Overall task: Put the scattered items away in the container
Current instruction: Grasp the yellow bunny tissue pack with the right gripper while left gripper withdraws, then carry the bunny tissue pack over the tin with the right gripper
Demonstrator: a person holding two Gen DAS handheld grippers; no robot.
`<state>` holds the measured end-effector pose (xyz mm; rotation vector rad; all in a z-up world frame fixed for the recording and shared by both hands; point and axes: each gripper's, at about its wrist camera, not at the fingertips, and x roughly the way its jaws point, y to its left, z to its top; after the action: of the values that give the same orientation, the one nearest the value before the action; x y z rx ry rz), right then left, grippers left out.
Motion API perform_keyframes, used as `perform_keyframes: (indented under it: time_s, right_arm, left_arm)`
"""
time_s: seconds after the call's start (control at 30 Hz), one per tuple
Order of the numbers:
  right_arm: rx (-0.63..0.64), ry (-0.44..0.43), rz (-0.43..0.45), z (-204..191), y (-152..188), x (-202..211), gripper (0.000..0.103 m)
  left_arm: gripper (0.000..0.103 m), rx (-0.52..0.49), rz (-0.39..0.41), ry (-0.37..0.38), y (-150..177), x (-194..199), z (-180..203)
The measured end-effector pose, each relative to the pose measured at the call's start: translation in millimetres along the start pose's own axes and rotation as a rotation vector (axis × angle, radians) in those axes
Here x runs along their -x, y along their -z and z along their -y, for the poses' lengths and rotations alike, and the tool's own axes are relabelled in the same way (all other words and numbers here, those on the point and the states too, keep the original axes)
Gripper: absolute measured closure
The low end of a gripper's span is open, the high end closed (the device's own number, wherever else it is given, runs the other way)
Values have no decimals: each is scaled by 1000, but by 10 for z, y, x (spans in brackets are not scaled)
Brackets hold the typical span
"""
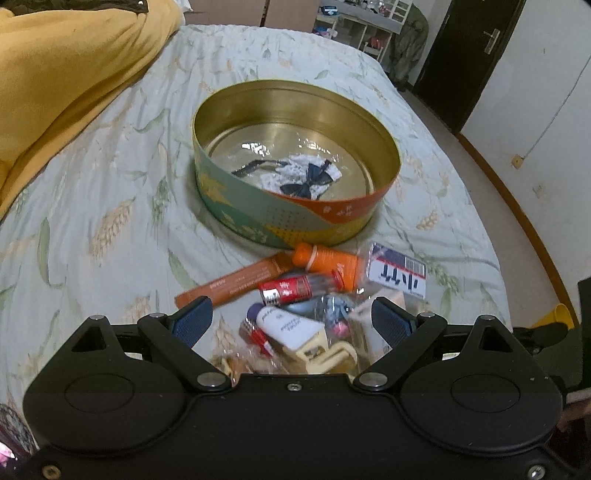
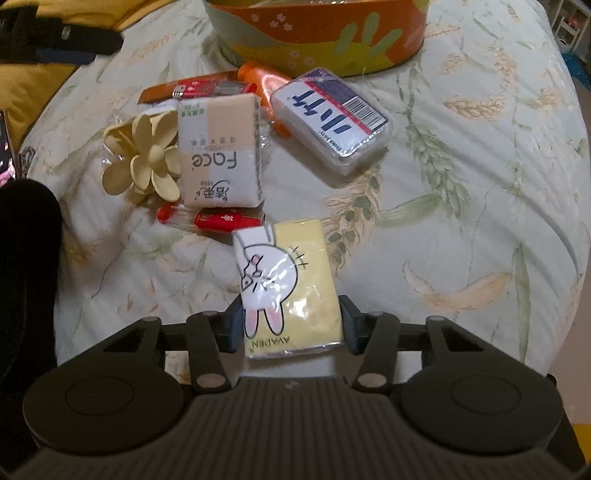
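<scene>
A round gold-lined tin (image 1: 295,221) stands on the bed, with a black-and-white lace bow (image 1: 306,177) inside; its wall also shows in the right wrist view (image 2: 317,33). My left gripper (image 1: 291,321) is open above a pile: a white tube (image 1: 291,326), a red tube (image 1: 295,288), an orange bottle (image 1: 328,262), a yellow flower hair clip (image 2: 144,158). My right gripper (image 2: 291,325) is shut on a yellow rabbit tissue pack (image 2: 288,284), held above the bed. A "Face" tissue pack (image 2: 218,147) and a clear plastic box (image 2: 332,118) lie ahead.
The floral bedsheet (image 1: 110,184) covers the bed. A yellow blanket (image 1: 66,74) lies at the far left. The bed edge and floor are to the right, with a dark door (image 1: 472,55) beyond. A long orange box (image 1: 236,284) lies by the pile.
</scene>
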<state>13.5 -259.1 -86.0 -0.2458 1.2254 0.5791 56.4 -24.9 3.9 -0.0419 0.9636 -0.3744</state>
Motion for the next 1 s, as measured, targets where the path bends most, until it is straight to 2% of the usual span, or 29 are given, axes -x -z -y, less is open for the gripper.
perform_keyframes:
  time_s: [0.4, 0.8, 1.0]
  right_arm:
    - [-54, -8, 80, 57, 15, 258, 54]
    - [-66, 8, 132, 137, -112, 513, 54]
    - [-65, 18, 155, 140, -183, 589, 54]
  left_arm:
    - [10, -37, -19, 29, 181, -45, 123]
    - [10, -57, -32, 46, 274, -115, 158]
    - [10, -122, -32, 59, 370, -83, 186]
